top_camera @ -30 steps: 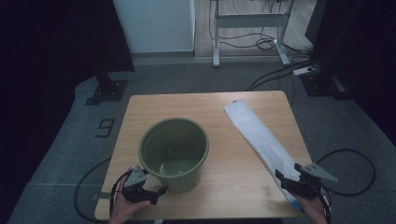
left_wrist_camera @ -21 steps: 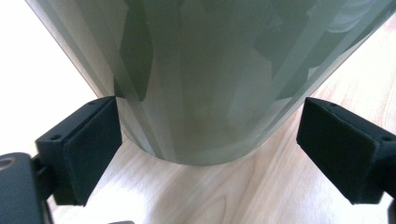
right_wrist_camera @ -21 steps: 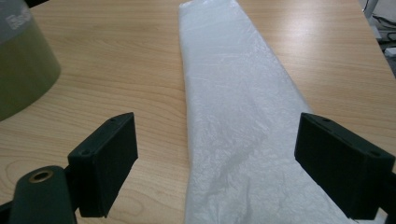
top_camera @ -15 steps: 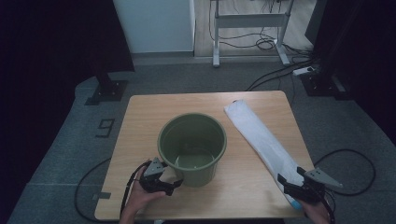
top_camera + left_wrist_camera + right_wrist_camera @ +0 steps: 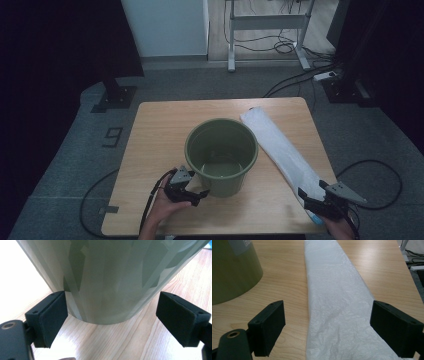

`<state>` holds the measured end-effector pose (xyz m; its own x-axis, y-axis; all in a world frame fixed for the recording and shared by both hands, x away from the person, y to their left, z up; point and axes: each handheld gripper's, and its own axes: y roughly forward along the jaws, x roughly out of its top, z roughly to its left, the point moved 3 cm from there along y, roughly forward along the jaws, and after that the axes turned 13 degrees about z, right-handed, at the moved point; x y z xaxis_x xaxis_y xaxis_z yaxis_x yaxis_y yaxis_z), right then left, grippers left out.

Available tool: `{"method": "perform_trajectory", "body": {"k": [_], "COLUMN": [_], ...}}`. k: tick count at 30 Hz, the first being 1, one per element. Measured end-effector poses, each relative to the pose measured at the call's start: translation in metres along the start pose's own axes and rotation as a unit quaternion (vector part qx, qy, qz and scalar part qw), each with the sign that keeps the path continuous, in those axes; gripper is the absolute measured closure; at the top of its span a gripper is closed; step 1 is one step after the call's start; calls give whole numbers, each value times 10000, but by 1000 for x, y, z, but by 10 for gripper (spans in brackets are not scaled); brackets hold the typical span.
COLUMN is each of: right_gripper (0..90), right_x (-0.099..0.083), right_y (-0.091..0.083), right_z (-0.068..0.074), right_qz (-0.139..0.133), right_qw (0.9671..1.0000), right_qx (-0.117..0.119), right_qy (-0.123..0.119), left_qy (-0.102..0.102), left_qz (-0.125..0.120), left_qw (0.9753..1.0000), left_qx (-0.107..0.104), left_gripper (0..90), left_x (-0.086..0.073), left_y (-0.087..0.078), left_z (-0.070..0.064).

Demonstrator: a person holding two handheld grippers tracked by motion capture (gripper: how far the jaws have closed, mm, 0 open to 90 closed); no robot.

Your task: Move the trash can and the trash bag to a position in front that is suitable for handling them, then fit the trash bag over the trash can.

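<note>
An olive-green bucket stands upright in the middle of the wooden table. A long white folded plastic bag lies flat to its right, running from the far side to the near right corner. My left gripper sits at the bucket's near left base, open. In the left gripper view the bucket wall stands between the spread jaws of the gripper, close to the left pad. My right gripper is open over the bag's near end; its own view shows the bag running up between the jaws of the gripper, with the bucket at the left.
Both hands come in from the table's near edge, and a cable trails from each gripper to the floor. Beyond the table are a black stand base, a metal desk frame and a power strip with floor cables.
The bucket has slid right, from the near left part of the table to its middle, with my left gripper following at its base. My right gripper has barely shifted.
</note>
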<state>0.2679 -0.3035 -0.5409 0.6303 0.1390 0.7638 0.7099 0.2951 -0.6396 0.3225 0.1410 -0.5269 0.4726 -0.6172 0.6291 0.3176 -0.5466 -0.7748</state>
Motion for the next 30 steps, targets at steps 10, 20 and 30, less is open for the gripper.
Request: {"method": "perform_trajectory", "body": {"k": [10, 20, 30], "right_gripper": [125, 125, 125], "right_x": [-1, 3, 22], "right_y": [-2, 0, 28], "right_z": [1, 5, 19], "right_qz": [-9, 72, 484], "right_qw": [10000, 9998, 9985], "right_qx": [21, -173, -244], "right_qy": [-14, -81, -4], "left_qy": [-82, -578, -711], "left_qz": [24, -20, 107], "left_qw": [9993, 9951, 9936], "left_qx": [368, 802, 870], "left_gripper": [131, 137, 140], "left_x": [7, -11, -18], "left_y": [0, -22, -26], "left_z": [-2, 17, 29]}}
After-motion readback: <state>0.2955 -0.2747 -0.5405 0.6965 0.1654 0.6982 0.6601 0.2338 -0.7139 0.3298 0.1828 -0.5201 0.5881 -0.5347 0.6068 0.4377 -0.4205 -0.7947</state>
